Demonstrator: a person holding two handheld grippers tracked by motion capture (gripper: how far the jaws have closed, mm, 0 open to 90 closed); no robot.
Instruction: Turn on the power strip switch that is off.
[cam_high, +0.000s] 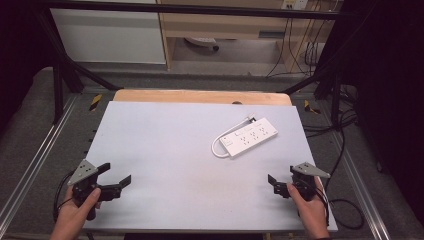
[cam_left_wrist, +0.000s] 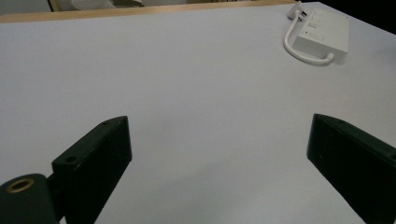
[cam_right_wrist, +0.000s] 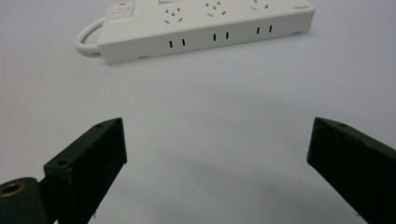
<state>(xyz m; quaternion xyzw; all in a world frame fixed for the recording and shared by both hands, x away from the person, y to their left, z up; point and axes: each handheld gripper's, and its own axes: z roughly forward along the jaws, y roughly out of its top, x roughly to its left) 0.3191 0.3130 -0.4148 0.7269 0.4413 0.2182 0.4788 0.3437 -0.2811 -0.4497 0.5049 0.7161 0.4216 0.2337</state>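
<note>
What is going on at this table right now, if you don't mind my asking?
A person holds the left gripper and the right gripper low at the near edge of the table, both open with nothing between their fingers. A white power strip with a looped cord lies untouched farther back, nearer the right gripper.

A white power strip lies flat on the pale surface, right of centre in the high view, set on a slant with its far end toward the upper right. Its top face carries a row of sockets and, at the lower-left end, a switch with what looks like a small red mark. A short white cord loops out from that end and curls back beside the body.
</note>
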